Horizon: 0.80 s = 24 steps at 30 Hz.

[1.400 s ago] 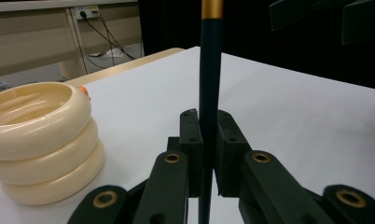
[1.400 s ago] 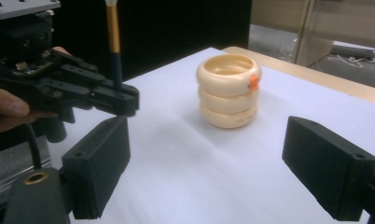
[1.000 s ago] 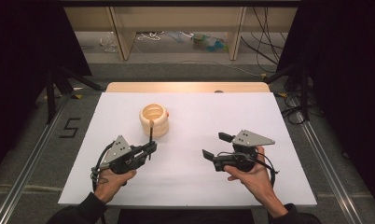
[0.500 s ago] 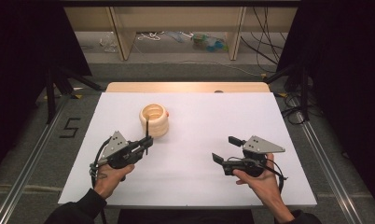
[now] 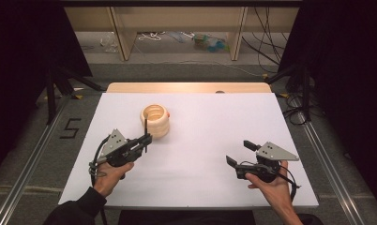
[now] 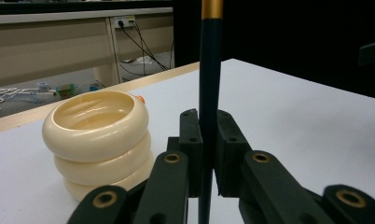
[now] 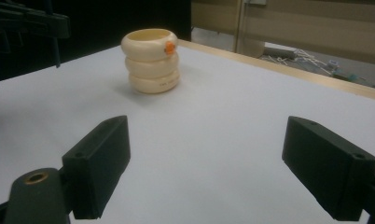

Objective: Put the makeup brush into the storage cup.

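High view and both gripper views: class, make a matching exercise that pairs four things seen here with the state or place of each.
Things:
1. left gripper
2. right gripper
3. cream ringed holder
4. dark stick

States:
A. stands upright, with a gold band near its top
B. fingers wide apart, nothing between them
C. stands on the white table, with a small orange spot on its rim
D. fingers shut on a thin rod

Pairs: 1-D, 2-B, 3-C, 4-A

Both grippers, left gripper (image 5: 147,138) and right gripper (image 5: 239,153), are black with brass-coloured pivot screws, grey triangular top plates and trailing black cables; the left sleeve (image 5: 79,211) looks dark, perhaps black.
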Each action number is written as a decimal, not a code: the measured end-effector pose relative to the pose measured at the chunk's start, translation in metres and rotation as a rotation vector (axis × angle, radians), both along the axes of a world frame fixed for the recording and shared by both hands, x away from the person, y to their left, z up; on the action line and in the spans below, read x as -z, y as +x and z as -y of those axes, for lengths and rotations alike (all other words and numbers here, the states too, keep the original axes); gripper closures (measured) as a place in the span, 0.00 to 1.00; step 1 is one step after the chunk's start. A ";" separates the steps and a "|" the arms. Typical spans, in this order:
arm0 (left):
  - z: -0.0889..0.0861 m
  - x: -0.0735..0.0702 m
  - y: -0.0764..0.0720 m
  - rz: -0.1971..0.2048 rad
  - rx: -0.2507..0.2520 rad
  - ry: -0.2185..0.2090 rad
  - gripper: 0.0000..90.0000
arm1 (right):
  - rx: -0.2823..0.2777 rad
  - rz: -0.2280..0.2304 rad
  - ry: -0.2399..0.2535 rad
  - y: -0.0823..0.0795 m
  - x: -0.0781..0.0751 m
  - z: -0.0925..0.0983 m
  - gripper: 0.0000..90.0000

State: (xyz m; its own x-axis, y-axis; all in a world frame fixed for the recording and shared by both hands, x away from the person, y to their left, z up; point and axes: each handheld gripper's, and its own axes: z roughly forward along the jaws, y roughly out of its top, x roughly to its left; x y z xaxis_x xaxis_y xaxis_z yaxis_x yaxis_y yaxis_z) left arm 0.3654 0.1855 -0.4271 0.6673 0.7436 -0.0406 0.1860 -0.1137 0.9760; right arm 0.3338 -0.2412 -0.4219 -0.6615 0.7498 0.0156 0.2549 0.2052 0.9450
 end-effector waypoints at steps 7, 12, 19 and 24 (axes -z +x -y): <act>-0.001 -0.001 0.006 -0.003 -0.015 -0.002 0.93 | 0.031 -0.030 -0.017 -0.005 0.006 0.010 0.18; -0.004 -0.003 0.010 0.002 -0.026 -0.006 0.93 | 0.059 -0.028 -0.007 -0.007 0.010 0.015 0.18; -0.006 -0.006 0.017 0.005 -0.036 -0.002 0.93 | 0.068 -0.032 -0.002 -0.010 0.011 0.020 0.18; -0.005 -0.007 0.022 0.005 -0.039 0.002 0.93 | 0.074 -0.027 -0.005 -0.011 0.010 0.022 0.18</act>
